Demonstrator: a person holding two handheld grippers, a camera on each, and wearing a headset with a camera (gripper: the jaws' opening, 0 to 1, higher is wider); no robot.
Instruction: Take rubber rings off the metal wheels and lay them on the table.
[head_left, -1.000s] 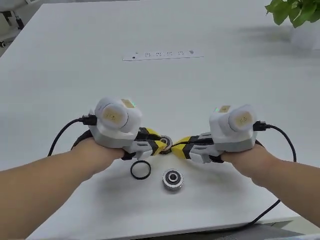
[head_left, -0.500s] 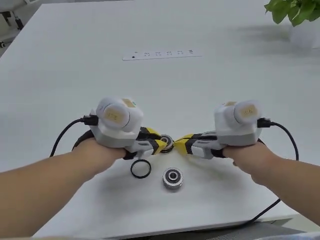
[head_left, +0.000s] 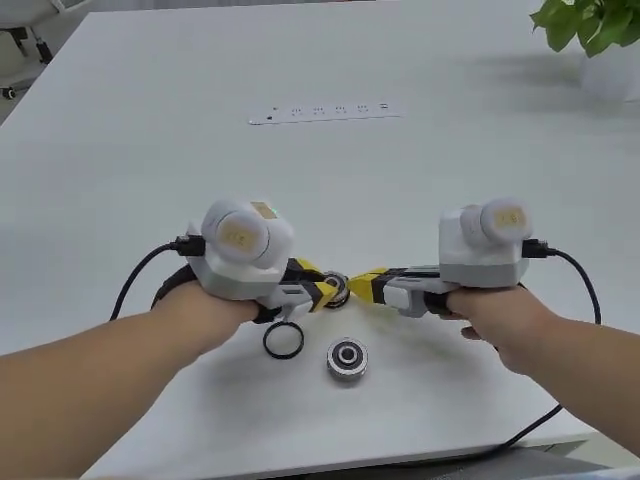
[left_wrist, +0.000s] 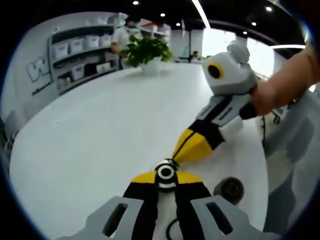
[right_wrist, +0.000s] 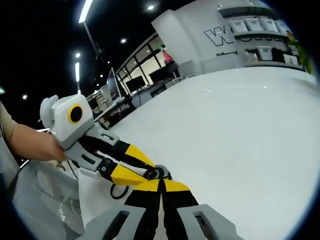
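Head view: a wheel (head_left: 336, 288) is held btwn the two grippers, over the front part of the table (head_left: 430, 150). The L gripper (head_left: 322, 291) is clamped on it. In the left gripper view the yellow jaw tips are seen closed on either side of the wheel, w/ its hub faced at the cam. The R gripper (head_left: 362, 284) is brought in from the opposite side, tip to tip w/ the L one. Its jaws are pressed together w/ just a thin slit btwn them, and the tip is set right at the wheel's rim. Whether any rubber is nipped in that slit can't be told, too small. A loose ring (head_left: 283, 340) is laid flat on the table just below the L gripper, on the person's side. A 2nd wheel (head_left: 346, 358) is sat just right of that ring, near but not touching, under the spot where the tips meet. It's also picked up in the left gripper view as a dark round blob to the right of the jaws. Further back a power strip (head_left: 325, 112) is laid across the table, well apart from everything else, and a plant (head_left: 588, 22) is parked at the far right corner. Black cables (head_left: 135, 275) are run from the back of both grippers, over the table and off toward the front edge.
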